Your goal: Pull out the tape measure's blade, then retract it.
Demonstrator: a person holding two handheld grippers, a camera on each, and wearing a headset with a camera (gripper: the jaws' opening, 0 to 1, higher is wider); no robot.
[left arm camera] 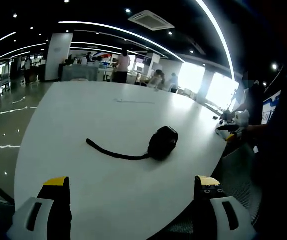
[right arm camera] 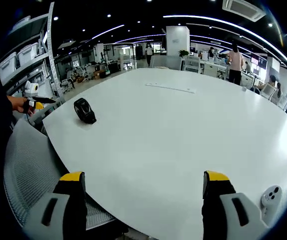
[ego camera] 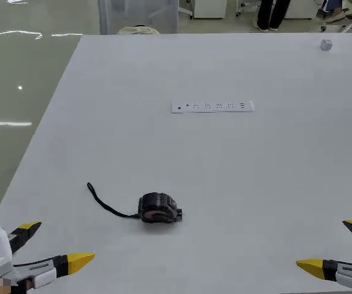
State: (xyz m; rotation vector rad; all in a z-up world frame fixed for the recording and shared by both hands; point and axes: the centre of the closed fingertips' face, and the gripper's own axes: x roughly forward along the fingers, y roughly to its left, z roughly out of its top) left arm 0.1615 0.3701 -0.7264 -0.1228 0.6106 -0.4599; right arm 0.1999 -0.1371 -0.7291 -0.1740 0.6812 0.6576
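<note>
Tape measure lies with blade hidden; right claw partly cut off.

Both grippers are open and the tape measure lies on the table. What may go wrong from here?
1. The tape measure lies loose on the smooth table; if only the blade is pulled, the case will likely slide along.
2. Its strap trails toward the left gripper, whose jaws may catch it instead of the case.
3. The blade's tip is too small to make out, so the right gripper may miss it.
</note>
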